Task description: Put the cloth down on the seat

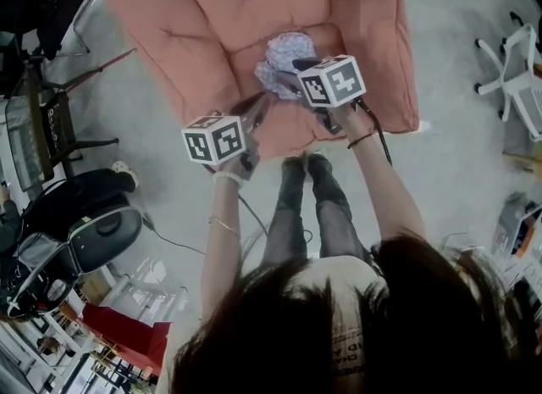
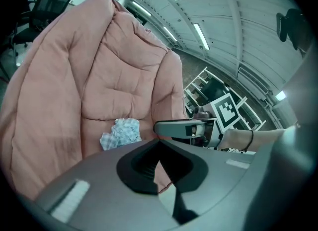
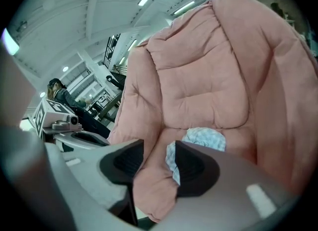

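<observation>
A crumpled blue-and-white checked cloth (image 1: 284, 58) lies on the seat of a big pink padded chair (image 1: 203, 28). My right gripper (image 1: 294, 74) hovers over the seat's front, just short of the cloth, jaws open. In the right gripper view the cloth (image 3: 204, 137) lies beyond the gripper (image 3: 159, 164), partly behind one pad, and only the seat's front edge shows in the gap. My left gripper (image 1: 258, 111) is lower left, at the seat's front edge, apart from the cloth (image 2: 120, 133). Its pads meet (image 2: 160, 168) with nothing between them.
The chair's thick arms (image 1: 385, 36) rise on both sides of the seat. The person's legs (image 1: 309, 206) stand right in front of it. A black office chair (image 1: 93, 223) and a folding chair (image 1: 42, 121) stand to the left, a white chair base (image 1: 512, 70) to the right.
</observation>
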The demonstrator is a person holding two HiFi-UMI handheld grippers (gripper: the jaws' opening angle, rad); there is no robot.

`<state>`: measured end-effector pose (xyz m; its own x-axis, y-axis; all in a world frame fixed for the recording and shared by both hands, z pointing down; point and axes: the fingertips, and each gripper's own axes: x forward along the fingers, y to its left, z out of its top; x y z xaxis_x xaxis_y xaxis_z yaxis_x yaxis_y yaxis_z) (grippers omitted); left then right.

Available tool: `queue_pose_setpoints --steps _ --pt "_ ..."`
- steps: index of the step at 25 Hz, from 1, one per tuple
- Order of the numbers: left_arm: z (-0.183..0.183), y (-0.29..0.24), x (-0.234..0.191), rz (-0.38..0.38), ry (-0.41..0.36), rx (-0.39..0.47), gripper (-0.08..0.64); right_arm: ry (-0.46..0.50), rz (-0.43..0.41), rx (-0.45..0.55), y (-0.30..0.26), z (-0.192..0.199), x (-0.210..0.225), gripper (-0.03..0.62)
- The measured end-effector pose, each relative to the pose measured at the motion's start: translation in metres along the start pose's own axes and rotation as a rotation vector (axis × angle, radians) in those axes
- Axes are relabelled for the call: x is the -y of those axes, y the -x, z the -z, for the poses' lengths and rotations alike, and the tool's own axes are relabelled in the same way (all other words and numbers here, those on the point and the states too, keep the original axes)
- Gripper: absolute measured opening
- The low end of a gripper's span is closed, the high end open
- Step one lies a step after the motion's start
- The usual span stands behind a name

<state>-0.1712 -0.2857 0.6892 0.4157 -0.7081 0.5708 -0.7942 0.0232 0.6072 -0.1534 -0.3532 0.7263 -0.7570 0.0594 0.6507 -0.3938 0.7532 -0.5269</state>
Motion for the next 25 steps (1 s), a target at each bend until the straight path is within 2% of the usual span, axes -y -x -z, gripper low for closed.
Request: queue_pose_setpoints --steps 13,25 --pt "-0.027 0.029 0.048 0.02 -0.005 0.113 -0.002 -0.006 -0.039 0.105 0.054 -0.017 -0.041 0.142" --pt "-0.049 0.06 0.11 0.058 -0.066 0.215 -0.002 0.006 -0.064 0.231 0.116 -0.028 -0.086 0.098"
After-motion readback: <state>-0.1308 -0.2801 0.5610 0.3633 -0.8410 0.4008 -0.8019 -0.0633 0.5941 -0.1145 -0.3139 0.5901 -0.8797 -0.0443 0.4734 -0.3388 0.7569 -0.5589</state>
